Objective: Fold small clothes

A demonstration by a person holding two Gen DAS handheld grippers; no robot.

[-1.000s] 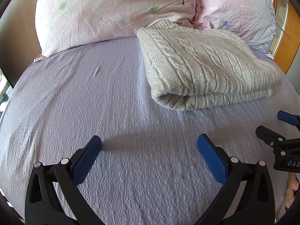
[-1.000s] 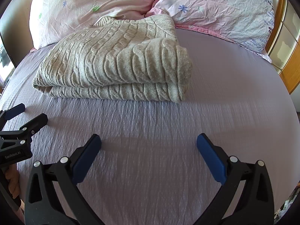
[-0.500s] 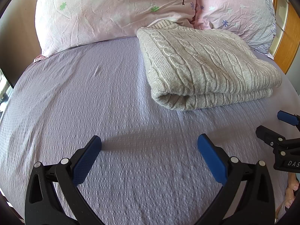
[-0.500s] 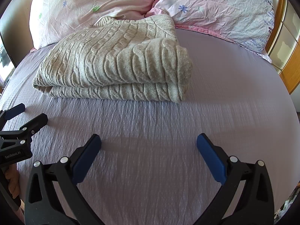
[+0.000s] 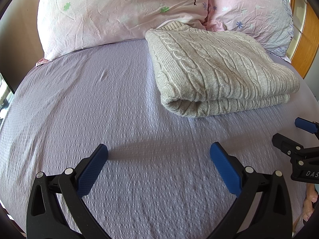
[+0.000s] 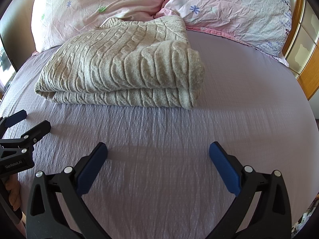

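Note:
A beige cable-knit sweater (image 5: 219,69) lies folded in a thick stack on the lilac bed sheet (image 5: 99,103), its far edge against the pillows. It also shows in the right wrist view (image 6: 123,67). My left gripper (image 5: 159,155) is open and empty, low over the sheet, in front and to the left of the sweater. My right gripper (image 6: 158,155) is open and empty, in front of the sweater's right end. Each gripper shows at the edge of the other's view, the right one (image 5: 295,135) and the left one (image 6: 26,123), both with jaws apart.
Two pink floral pillows (image 5: 119,14) (image 6: 239,10) lie at the head of the bed behind the sweater. A wooden frame (image 5: 307,39) stands at the far right. The sheet (image 6: 249,99) spreads bare around the sweater.

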